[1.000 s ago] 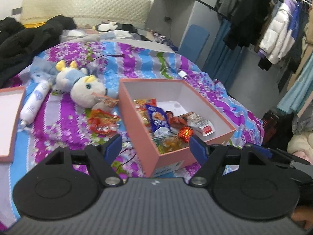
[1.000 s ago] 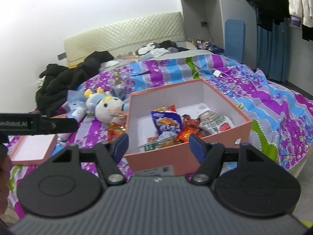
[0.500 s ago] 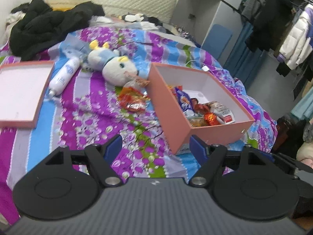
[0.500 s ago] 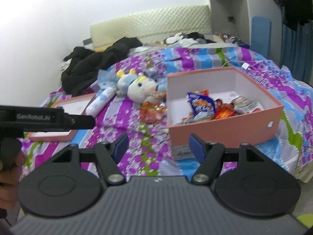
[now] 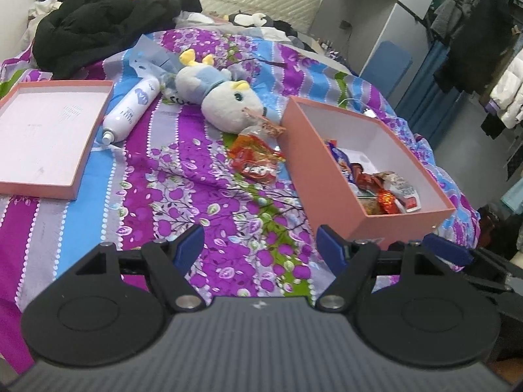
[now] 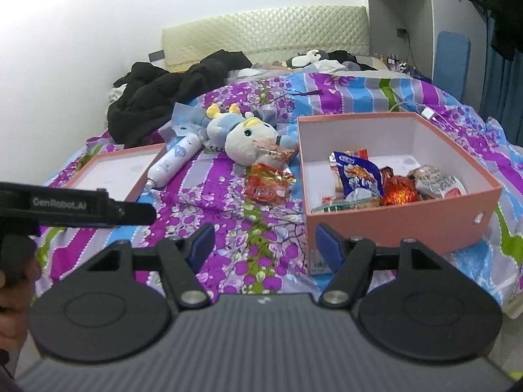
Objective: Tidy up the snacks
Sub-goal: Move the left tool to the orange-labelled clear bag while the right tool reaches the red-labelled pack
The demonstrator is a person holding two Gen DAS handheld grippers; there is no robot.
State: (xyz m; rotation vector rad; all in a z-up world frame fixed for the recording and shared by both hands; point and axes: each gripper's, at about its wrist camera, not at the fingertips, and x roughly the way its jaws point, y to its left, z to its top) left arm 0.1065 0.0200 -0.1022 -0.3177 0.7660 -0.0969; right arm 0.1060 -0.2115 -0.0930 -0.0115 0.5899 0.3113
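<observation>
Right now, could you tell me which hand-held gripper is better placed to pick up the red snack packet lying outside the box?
Left, probably: the left hand-held gripper, open and empty, sits on the side of the pink box where the red snack packet lies.

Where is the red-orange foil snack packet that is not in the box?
In both wrist views the red-orange foil snack packet lies on the purple floral bedspread, just left of the open pink cardboard box and in front of the white-and-blue plush toy.

Floral striped bed (image 5: 196, 179) with pink box (image 5: 330, 179), lid (image 5: 49, 192), plush toy (image 5: 225, 104), bottle (image 5: 130, 109), red snack packet (image 5: 256, 160).
</observation>
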